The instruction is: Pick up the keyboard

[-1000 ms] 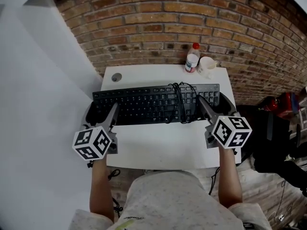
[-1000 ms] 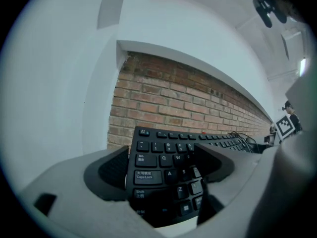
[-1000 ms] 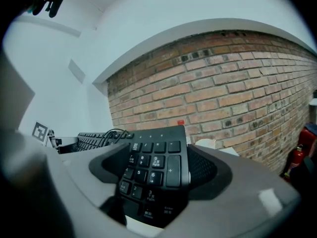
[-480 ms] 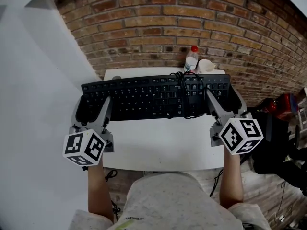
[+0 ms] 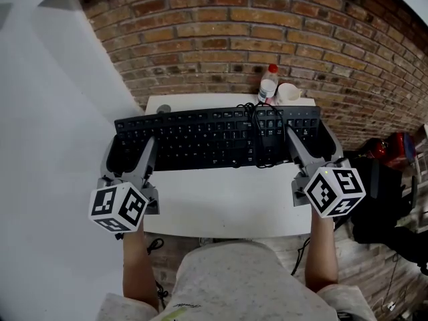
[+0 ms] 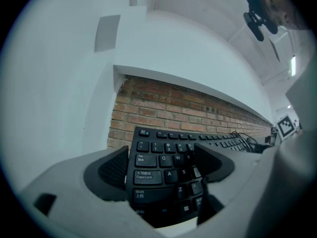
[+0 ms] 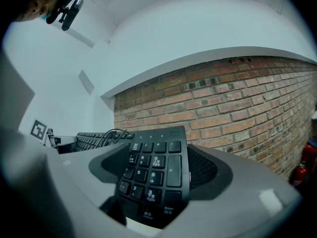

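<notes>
keyboard lifted off the table since a second ago

one second back the black keyboard lay flat on the white table, with bare table top between it and the bottle. now it sits higher and nearer the brick wall in the head view. it looks larger, and its left end reaches out past the table's left edge. over the last half second it has hardly shifted.

the left gripper is clamped on the keyboard's left end. in the left gripper view one dark pad sits outside the end edge by the tab and caps lock keys, and the other presses on the letter keys, with the board filling the gap between them. the right gripper is clamped on the right end in the same way. in the right gripper view its jaws close on either side of the number pad.

both gripper views show the key face turned toward the camera, with brick behind it. a black cable lies looped over the keys just left of the number pad. behind the keyboard's right part, a red-capped bottle and a white cup stand side by side at the table's back edge. a small grey disc on the table top shows just above the keyboard's back edge on the left.
</notes>
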